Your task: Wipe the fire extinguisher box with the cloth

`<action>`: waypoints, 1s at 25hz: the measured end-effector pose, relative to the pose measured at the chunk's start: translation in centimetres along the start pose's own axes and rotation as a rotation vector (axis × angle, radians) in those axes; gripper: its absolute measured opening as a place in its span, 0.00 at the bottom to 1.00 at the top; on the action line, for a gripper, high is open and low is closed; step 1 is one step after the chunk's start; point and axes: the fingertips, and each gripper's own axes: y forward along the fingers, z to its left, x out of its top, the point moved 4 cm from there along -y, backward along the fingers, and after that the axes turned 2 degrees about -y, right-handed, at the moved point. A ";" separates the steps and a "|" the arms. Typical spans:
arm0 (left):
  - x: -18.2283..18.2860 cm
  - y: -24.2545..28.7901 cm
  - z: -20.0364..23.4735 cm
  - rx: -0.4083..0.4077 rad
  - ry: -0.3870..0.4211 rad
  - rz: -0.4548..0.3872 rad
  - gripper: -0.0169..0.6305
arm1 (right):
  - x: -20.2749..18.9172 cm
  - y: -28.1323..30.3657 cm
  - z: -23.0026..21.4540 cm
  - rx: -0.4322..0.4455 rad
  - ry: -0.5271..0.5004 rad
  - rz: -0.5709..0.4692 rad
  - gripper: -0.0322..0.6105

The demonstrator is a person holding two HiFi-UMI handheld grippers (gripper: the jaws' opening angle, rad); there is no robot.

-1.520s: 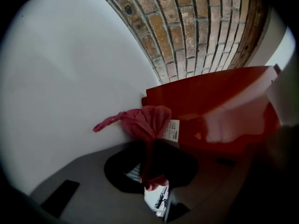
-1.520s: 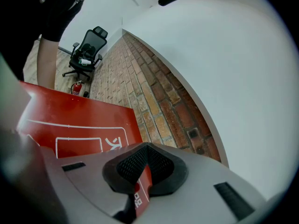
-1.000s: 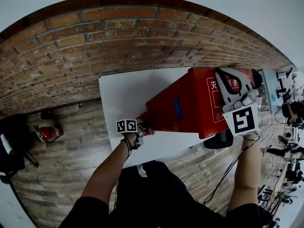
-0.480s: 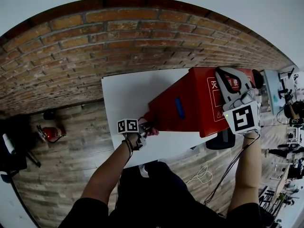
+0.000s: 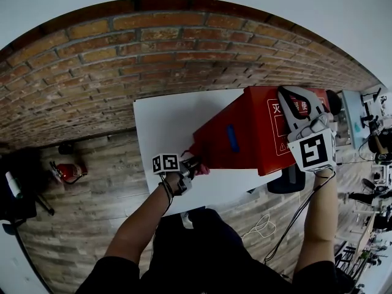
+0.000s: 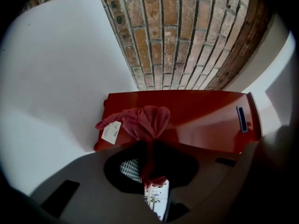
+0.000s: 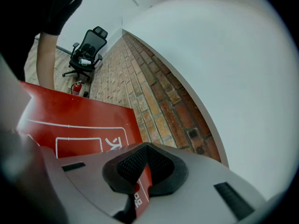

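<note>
The red fire extinguisher box (image 5: pixel 245 136) stands on a white table (image 5: pixel 162 121) against the brick wall. My left gripper (image 5: pixel 195 166) is at the box's lower left corner, shut on a pink-red cloth (image 5: pixel 202 171). In the left gripper view the cloth (image 6: pixel 142 121) bunches out of the jaws and lies against the box's red side (image 6: pixel 201 120), its white tag (image 6: pixel 111 132) hanging at the left. My right gripper (image 5: pixel 293 110) sits at the box's right top. There its jaws (image 7: pixel 142 171) clamp the edge of the red front panel (image 7: pixel 79 120) with white print.
A brick wall (image 5: pixel 122 60) runs behind the table. A small red extinguisher (image 5: pixel 66 171) sits on the wood floor at the left, and a cable (image 5: pixel 257 224) lies near my legs. An office chair (image 7: pixel 87 52) stands further along the wall.
My left gripper has risen a little along the box's side with the cloth still in it. The right gripper and the box have stayed put.
</note>
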 end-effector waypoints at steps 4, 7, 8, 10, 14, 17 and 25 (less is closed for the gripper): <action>-0.1 -0.1 -1.5 -0.035 -0.012 -0.010 0.17 | -0.1 0.0 0.0 0.002 -0.002 0.000 0.08; -0.1 -0.3 -2.6 -0.061 -0.021 -0.017 0.17 | 0.0 0.0 0.0 0.000 -0.001 0.000 0.08; -0.1 -0.4 -2.9 -0.071 -0.025 -0.018 0.17 | 0.0 -0.1 0.0 -0.002 0.005 -0.001 0.08; -0.2 -0.6 -3.8 -0.090 -0.032 -0.019 0.17 | 0.0 -0.1 0.0 -0.008 0.017 -0.006 0.08; -0.4 -0.8 -5.7 -0.135 -0.040 -0.024 0.17 | 0.0 0.0 0.0 -0.001 -0.001 0.001 0.08; -0.5 -1.0 -7.1 -0.165 -0.044 -0.028 0.17 | -0.1 -0.1 0.0 -0.008 0.012 -0.005 0.08; -0.8 -1.4 -9.4 -0.233 -0.076 -0.041 0.17 | -0.1 -0.1 0.0 -0.011 0.015 -0.006 0.08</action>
